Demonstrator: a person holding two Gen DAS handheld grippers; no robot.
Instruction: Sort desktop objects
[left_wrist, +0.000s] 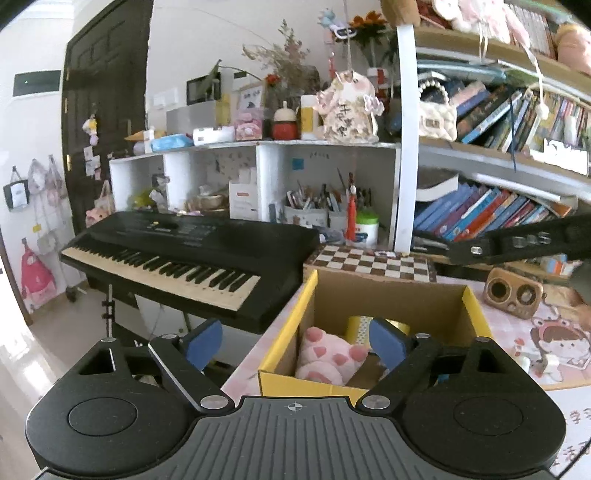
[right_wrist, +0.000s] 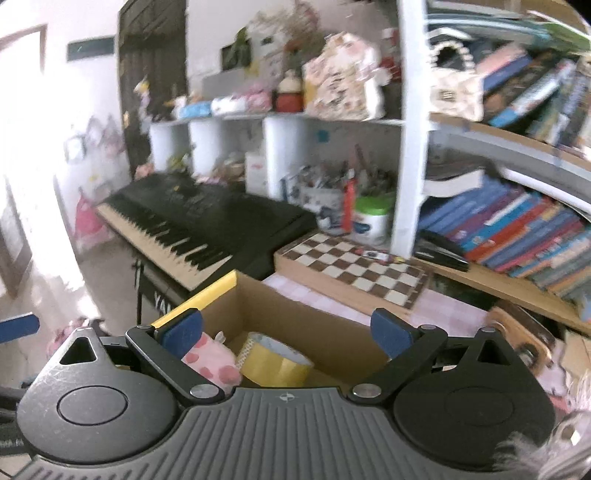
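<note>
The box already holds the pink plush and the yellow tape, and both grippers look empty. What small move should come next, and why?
Probably swing the right gripper toward the wooden radio on the desk beside the box. The plush and tape already lie inside, both grippers stand open and empty, and the radio is still out.

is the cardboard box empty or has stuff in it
Not empty. The cardboard box is open-topped and holds a pink plush toy and a yellow tape roll.

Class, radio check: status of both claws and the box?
Left claw open, empty. Right claw open, empty. Cardboard box holds pink plush and yellow tape roll. Nothing in the way.
</note>
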